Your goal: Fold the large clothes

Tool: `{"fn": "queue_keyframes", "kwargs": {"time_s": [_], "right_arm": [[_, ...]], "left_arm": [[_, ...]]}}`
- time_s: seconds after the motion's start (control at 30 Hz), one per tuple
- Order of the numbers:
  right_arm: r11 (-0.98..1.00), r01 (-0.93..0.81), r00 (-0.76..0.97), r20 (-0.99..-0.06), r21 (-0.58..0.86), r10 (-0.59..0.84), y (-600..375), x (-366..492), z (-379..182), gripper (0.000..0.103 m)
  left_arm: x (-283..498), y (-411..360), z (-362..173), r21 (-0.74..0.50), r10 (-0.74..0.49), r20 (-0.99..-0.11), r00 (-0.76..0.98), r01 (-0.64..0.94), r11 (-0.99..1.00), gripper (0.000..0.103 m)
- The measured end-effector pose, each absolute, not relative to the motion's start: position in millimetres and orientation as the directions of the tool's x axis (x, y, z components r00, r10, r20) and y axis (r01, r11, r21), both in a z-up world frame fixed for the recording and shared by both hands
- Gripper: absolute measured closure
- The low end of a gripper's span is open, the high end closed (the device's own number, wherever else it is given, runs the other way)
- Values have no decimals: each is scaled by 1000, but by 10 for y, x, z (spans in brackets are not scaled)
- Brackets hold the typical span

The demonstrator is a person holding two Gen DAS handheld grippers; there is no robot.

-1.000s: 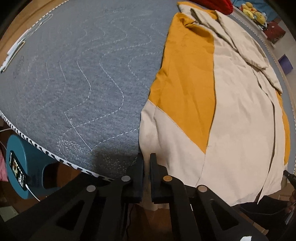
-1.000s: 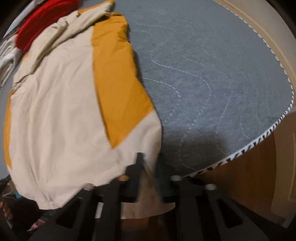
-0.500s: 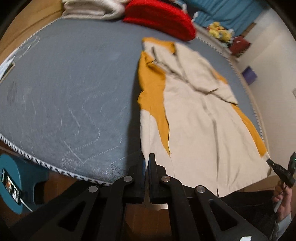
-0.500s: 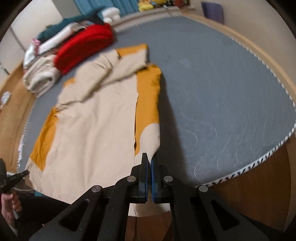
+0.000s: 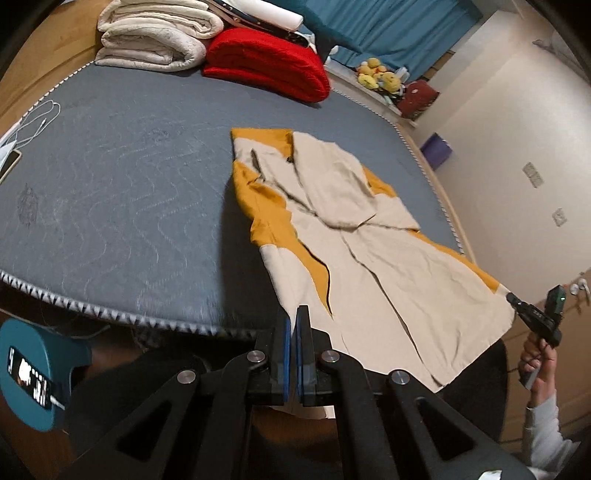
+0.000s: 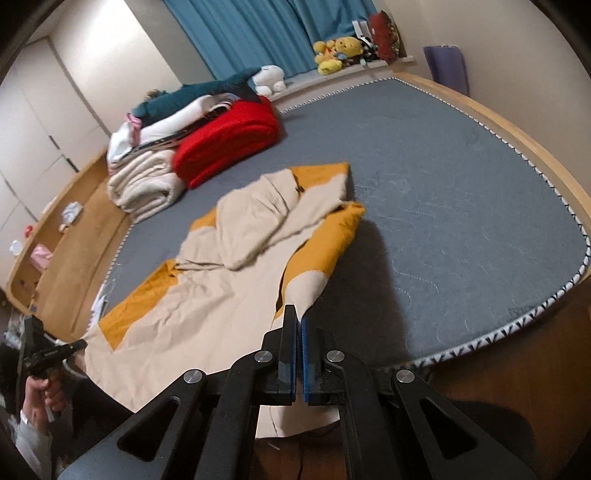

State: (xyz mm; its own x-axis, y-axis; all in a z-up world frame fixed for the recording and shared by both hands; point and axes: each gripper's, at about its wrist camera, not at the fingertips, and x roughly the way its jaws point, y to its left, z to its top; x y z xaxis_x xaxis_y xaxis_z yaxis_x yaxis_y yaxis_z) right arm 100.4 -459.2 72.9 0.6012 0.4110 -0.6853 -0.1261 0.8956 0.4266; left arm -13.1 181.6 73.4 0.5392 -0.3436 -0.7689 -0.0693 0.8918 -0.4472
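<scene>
A large beige and mustard garment (image 5: 369,258) lies lengthwise on the grey mattress (image 5: 110,184), sleeves folded over its chest; it also shows in the right wrist view (image 6: 221,295). My left gripper (image 5: 294,317) is shut on the garment's near-left hem corner and holds it above the mattress edge. My right gripper (image 6: 298,325) is shut on the other hem corner. The right gripper (image 5: 517,301) shows at the far right of the left wrist view, and the left gripper (image 6: 79,345) at the far left of the right wrist view.
A folded red blanket (image 5: 266,66) and cream blankets (image 5: 155,40) lie at the mattress's far end. Stuffed toys (image 5: 380,75) sit by the blue curtain (image 6: 266,29). A teal device (image 5: 33,373) stands below the near edge. A cable and phone (image 5: 22,136) lie at the left.
Both grippers have risen and pulled back from the mattress, lifting the hem; the view has widened from close over the cloth to the whole bed.
</scene>
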Motion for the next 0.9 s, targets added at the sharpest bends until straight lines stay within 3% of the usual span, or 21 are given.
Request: {"fn": "queue_keyframes", "kwargs": {"time_s": [0.13,0.3,0.63,0.7,0.77,0.9], "right_arm": [[886,-126,624,-658,447,421,-4814,596,932,101],[879,-93,625,-660,467,417,-4955,770,892,101],[903,24,596,-732,428,331,-4627,2876,217,101],[898,62,585,-745,436,321,-4580,3356,-72,100],[900,95,581,-757,426,298,-4543,3648,-328,92],[906,127,553,-787,403,273,-4562,3933,-503,90]], "left_arm": [[-275,1903,895,-491,-371,-744,556,-77,868,102],[297,1960,765,-507,-375,-733,567,-87,858,102],[2256,2436,-345,-571,-331,-731,596,-271,775,101],[2440,2484,-520,-568,-318,-740,592,-297,767,92],[2575,2534,-661,-562,-332,-766,550,-322,762,92],[2511,2670,-621,-504,-271,-782,561,-313,805,89]]}}
